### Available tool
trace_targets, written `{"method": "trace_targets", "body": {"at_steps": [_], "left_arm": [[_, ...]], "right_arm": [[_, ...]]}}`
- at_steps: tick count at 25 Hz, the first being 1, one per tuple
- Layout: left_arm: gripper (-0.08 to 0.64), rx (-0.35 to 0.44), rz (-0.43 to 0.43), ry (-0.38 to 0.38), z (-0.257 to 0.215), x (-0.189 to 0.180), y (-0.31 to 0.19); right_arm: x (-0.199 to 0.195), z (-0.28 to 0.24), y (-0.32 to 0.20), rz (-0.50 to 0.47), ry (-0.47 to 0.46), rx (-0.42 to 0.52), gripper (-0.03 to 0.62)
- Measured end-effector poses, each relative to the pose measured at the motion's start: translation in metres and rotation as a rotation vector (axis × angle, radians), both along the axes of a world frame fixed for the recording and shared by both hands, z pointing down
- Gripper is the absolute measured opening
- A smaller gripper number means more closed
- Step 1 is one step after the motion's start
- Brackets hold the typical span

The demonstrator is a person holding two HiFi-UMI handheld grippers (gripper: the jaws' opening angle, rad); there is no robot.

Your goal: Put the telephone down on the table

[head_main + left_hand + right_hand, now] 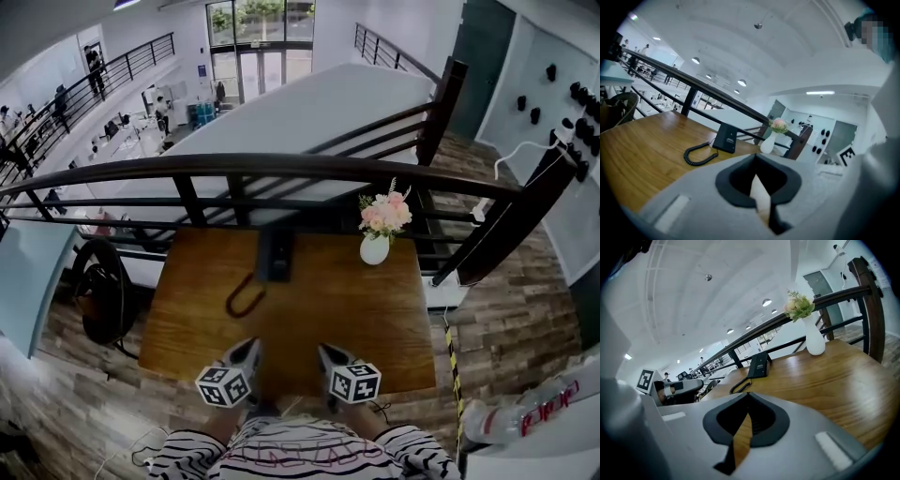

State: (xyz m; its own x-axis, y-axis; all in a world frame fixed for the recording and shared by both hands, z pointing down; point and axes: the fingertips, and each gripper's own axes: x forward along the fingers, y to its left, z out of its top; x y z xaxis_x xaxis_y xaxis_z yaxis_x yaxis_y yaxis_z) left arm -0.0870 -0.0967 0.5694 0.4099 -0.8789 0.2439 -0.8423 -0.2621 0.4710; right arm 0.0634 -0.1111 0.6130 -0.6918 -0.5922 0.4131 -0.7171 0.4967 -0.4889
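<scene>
The wooden worktop [375, 319] fills the middle of the floor here, its far edge pushed up against a dark metal railing [281, 169] that runs across the whole width, with an open hall below and beyond it. To the left of the worktop stands a dark round-backed chair [103, 291]. The person [309, 450], in a striped top, stands at the near edge with a claw in each hand. The left claw [253, 344] and the right claw [323, 350] sit side by side just over that near edge, both pointing across the wood towards the railing, each with its marker cube at the back. In the left gripper view the left claw [756, 159] has its jaws pressed together with nothing between them, and the right gripper view shows the same of the right claw [749, 395]: closed tight and empty. The black telephone [275, 253] rests on the worktop at the far edge, right by the railing, well apart from both claws and ahead of the gap between them, a little nearer the left one's line. A white vase [374, 249] of pink flowers [385, 214] stands to its right, also at the far edge. The telephone's coiled cord [242, 295] loops out across the wood on its near-left side.
</scene>
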Motion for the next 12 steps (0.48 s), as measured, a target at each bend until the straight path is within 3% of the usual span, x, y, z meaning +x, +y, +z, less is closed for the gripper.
{"method": "trace_targets", "body": {"at_steps": [12], "left_arm": [[0.002, 0.003, -0.029, -0.010, 0.002, 0.018, 0.042]], "right_arm": [[0.021, -0.003, 0.042, -0.016, -0.001, 0.004, 0.000]]}}
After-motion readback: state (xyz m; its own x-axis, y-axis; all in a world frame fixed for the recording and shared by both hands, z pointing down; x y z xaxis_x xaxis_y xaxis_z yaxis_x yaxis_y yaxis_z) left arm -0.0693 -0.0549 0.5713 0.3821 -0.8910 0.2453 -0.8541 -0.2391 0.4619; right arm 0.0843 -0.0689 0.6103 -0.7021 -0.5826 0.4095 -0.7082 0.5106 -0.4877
